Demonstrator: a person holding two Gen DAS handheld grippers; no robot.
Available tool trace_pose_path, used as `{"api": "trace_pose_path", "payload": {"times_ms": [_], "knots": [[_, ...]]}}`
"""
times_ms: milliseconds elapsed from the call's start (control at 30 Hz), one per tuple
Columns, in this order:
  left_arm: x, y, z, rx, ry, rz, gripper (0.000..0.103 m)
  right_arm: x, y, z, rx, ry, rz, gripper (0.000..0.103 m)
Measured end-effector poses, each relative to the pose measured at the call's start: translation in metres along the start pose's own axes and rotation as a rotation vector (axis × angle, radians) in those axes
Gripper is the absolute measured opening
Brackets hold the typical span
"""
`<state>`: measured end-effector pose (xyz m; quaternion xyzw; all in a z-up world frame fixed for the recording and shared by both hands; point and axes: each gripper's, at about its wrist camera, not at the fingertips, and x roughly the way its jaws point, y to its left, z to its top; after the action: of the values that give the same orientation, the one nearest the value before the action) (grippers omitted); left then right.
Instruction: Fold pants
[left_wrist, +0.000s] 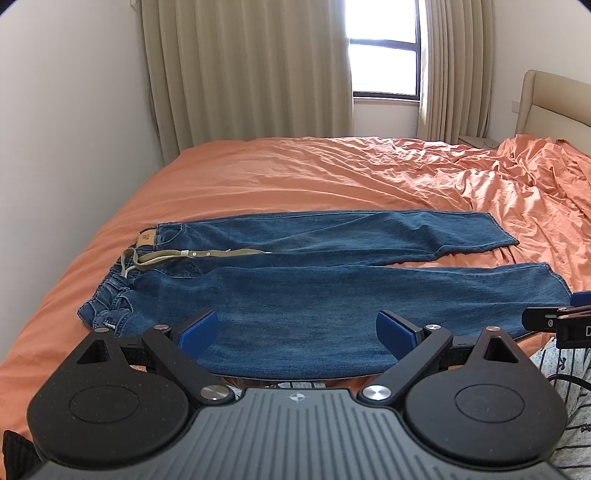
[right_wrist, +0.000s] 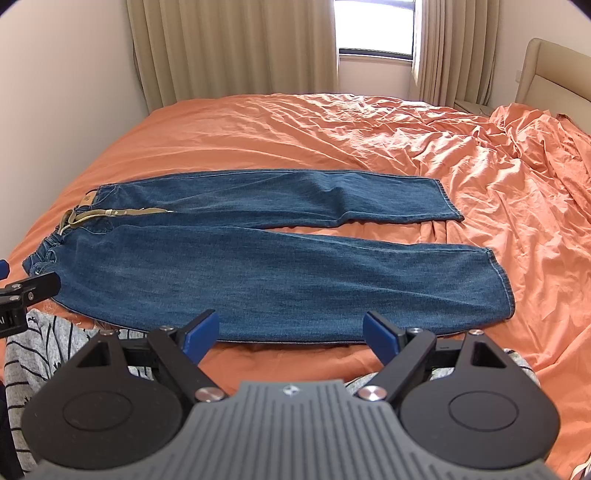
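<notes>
Blue denim jeans (right_wrist: 236, 258) with an olive webbing belt (left_wrist: 177, 254) lie flat on my wrinkled orange sheet (right_wrist: 332, 136), while my left gripper (left_wrist: 297, 330) and right gripper (right_wrist: 290, 332) are both wide apart and hold nothing.

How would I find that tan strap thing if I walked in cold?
Start at the bed's orange sheet, where blue jeans lie flat. At their waist end, away from the hems, an olive-tan belt trails between the legs, the only khaki strip on the denim.

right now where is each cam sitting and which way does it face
Left wrist: on the left gripper, near bed edge, looking across jeans toward curtains; its open blue fingers and the right gripper's tip show.
Right wrist: on the right gripper, same facing, nearer the leg hems; its open fingers, the left gripper's tip show.
Shared: jeans, orange bed, window.
</notes>
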<state>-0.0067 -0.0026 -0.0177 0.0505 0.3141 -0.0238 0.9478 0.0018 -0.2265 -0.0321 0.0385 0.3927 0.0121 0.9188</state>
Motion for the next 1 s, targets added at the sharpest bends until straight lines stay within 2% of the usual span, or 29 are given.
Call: {"api": "trace_pose_path", "payload": {"times_ms": [1000], "knots": [[0.0013, 0.0106, -0.0010, -0.002, 0.003, 0.011, 0.103, 0.0024, -0.0017, -0.0053, -0.003, -0.001, -0.007, 0.082]]}}
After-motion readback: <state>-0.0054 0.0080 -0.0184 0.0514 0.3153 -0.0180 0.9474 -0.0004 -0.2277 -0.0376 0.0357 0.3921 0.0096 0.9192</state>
